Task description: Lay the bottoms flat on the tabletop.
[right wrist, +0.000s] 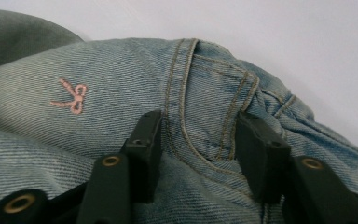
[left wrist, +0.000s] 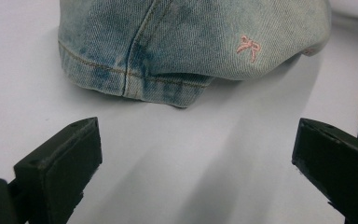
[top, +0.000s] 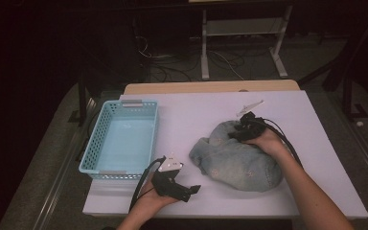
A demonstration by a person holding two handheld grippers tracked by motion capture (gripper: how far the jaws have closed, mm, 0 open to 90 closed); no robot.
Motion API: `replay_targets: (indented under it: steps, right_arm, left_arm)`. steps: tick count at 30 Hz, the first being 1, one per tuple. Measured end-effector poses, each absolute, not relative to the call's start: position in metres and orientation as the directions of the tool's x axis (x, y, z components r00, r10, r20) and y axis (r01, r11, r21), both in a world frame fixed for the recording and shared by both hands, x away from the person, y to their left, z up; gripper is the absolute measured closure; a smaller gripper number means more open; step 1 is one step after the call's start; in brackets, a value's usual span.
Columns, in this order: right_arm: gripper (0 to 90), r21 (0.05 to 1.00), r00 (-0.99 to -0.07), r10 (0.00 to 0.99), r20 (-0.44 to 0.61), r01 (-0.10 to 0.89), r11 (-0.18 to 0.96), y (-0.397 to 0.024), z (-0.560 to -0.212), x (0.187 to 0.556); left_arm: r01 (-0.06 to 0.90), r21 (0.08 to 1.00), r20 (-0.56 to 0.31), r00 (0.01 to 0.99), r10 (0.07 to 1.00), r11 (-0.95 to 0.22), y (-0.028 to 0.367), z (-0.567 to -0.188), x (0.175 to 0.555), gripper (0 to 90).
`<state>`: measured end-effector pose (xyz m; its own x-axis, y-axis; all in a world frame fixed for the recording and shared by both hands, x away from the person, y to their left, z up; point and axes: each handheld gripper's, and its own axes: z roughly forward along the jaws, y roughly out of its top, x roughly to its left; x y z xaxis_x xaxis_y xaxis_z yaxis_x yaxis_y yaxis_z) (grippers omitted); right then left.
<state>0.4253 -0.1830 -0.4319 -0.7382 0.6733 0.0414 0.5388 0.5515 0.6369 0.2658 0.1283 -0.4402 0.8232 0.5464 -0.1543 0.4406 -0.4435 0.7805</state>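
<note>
A crumpled light-blue denim garment lies right of centre on the white table. My right gripper sits on its far upper part, tips pushed down into the cloth. In the right gripper view the jaws stand on either side of a stitched pocket corner of the denim, a wide stretch of cloth between them, not squeezed together. My left gripper rests near the table's front edge, open, with nothing between its fingers. Its own view shows the gripper over bare table, a little short of the denim hem.
A light-blue plastic basket stands on the left part of the table, nothing visible inside it. A small pink bow is stitched on the denim. Beyond the far edge are a white metal frame and cables on a dark floor.
</note>
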Motion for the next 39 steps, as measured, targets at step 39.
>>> replay_targets:
  steps: [39]
  right_arm:
    - [81.9, 0.814, -0.48, 0.877, 0.007, 0.512, 0.273, -0.278, -0.391, 0.424]
  left_arm:
    - [0.445, 0.782, -0.164, 0.822, 0.546, -0.436, 0.128, -0.441, 0.268, 1.4]
